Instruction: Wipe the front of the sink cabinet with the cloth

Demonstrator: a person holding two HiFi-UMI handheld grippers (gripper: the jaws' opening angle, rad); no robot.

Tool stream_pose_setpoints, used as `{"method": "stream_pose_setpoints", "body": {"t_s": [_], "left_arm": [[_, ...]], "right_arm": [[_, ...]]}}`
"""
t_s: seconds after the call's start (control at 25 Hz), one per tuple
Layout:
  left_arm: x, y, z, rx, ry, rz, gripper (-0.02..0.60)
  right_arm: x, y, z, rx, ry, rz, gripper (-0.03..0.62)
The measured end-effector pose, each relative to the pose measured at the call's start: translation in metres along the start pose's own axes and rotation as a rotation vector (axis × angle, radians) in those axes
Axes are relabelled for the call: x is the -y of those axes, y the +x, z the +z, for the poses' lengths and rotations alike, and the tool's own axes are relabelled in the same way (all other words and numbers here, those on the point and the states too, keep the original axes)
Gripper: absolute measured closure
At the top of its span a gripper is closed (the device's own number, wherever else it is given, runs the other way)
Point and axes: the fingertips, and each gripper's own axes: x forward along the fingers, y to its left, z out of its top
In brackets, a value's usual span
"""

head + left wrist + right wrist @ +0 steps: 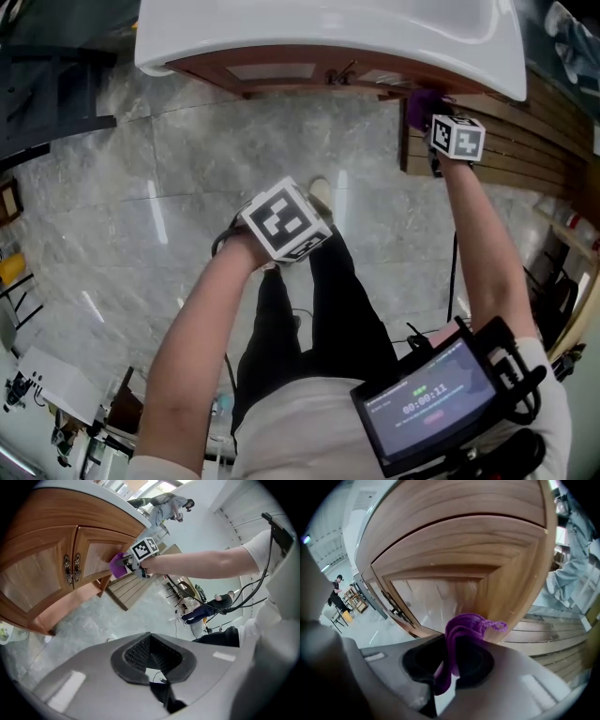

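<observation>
Your right arm is stretched straight forward. Your right gripper (450, 663) pinches the purple cloth (461, 627) between its jaws. The cloth's folded end sticks out past the jaw tips and meets the wooden door of the sink cabinet (454, 559) just ahead of them. Your left forearm is bent and held back. Your left gripper (152, 658) has its jaws pressed together on nothing, with the cabinet well ahead and to their left. The screen (427, 403) at your chest reads 00:00:11.

Bright even indoor light, glare streaks on floor (155, 220), fisheye-warped edges
</observation>
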Motion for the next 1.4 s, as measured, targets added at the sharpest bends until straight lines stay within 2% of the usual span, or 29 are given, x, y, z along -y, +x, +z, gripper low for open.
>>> {"method": "stream_pose_setpoints", "body": {"t_s": [0.28,0.52,0.92,1.4], "left_arm": [[0.003,-0.007,-0.007,0.024,-0.014,-0.001,0.575],[0.002,-0.013,-0.015,0.041,-0.019,0.015,0.575],[0.002,-0.027,-0.04,0.068,-0.046,0.032,0.574],[0.003,-0.047,-0.071,0.117,-0.089,0.043,0.575]], "right_arm": [[-0.078,0.006,0.031,0.037,-0.036,0.141,0.539],[-0.126,0.012,0.046,0.058,-0.024,0.214,0.539],[-0.18,0.013,0.06,0.058,-0.012,0.266,0.539],[-0.269,0.032,0.071,0.039,-0.104,0.325,0.539]]}}
